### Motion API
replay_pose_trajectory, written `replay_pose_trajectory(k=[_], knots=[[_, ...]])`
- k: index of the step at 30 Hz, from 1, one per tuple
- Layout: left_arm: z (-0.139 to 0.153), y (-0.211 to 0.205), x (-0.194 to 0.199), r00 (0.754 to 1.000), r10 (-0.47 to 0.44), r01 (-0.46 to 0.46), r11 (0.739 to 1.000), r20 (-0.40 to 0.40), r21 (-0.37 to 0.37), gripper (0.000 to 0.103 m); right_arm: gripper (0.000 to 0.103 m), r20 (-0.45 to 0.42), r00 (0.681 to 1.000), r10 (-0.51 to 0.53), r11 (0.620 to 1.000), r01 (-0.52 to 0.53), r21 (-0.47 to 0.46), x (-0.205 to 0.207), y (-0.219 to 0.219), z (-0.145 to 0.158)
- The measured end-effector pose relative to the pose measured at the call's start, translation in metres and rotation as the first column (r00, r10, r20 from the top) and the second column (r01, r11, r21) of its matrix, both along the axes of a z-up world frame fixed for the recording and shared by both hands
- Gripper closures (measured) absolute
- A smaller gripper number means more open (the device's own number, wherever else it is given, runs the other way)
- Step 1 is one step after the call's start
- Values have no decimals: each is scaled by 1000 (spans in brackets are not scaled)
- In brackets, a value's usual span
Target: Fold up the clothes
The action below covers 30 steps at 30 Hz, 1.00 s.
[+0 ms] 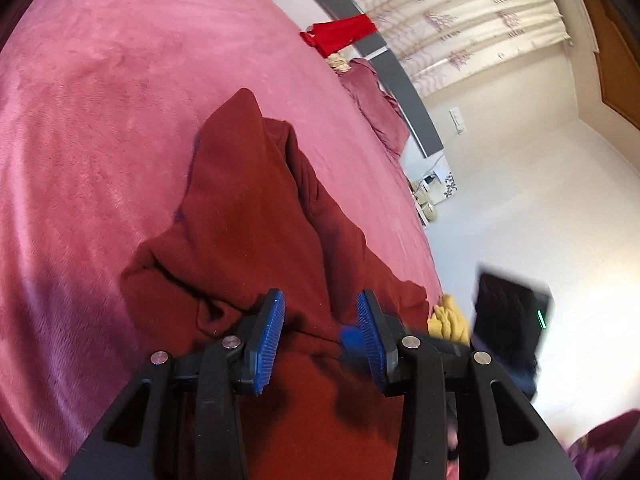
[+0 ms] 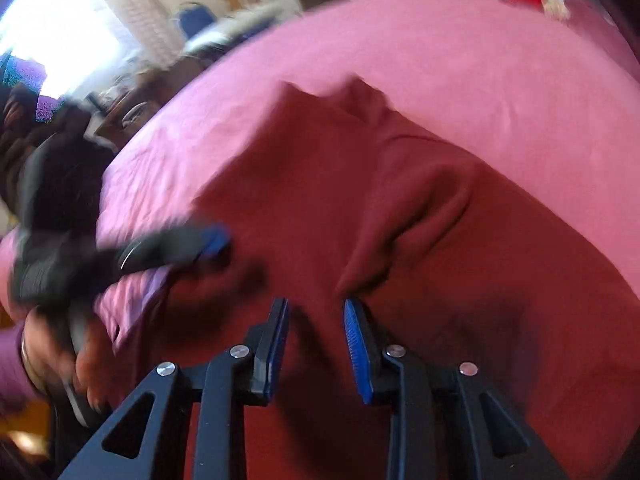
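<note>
Left wrist: my left gripper point(image 1: 321, 330) spread wide, empty, over maroon garment point(image 1: 256, 216) crumpled on pink bed point(image 1: 100, 100). My right gripper point(image 2: 316, 344) likewise parted above garment; blurred, contact perhaps none.

Your room is lit by daylight: the window point(image 2: 60, 36) blows out to white glare. The right wrist view is smeared with motion blur, so the other gripper point(image 2: 176, 246) may be moving. Fisheye bending curves the bed point(image 1: 100, 100), with dark corners.
</note>
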State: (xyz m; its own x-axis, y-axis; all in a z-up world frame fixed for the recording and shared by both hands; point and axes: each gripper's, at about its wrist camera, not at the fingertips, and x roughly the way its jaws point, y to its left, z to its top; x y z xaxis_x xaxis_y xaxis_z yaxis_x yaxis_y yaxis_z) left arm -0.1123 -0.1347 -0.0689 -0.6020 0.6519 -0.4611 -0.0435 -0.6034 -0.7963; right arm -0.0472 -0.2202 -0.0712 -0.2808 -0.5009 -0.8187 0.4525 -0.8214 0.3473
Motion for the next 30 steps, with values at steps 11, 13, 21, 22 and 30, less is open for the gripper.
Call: replay_pose_trajectory(k=[11,13,21,22,30], knots=[[28,66,-66,992,-119,125,976,44,-176,24,70,261,799,-542,740,601,-303,31,179,-6],[21,74,-78,986,-133,151,965,97,-213,24,70,321,781,-536,720,621,-308,21,182,-16],[8,81,-79,968,-209,243,915,139,-321,43,94,406,756,-514,704,642,-304,12,181,-34],[8,78,-72,964,-227,261,909,140,-325,54,95,375,768,-519,724,629,-284,12,183,-27],[-12,55,-34,969,-210,234,951,131,-203,77,96,297,805,-514,788,579,-207,23,211,-2]])
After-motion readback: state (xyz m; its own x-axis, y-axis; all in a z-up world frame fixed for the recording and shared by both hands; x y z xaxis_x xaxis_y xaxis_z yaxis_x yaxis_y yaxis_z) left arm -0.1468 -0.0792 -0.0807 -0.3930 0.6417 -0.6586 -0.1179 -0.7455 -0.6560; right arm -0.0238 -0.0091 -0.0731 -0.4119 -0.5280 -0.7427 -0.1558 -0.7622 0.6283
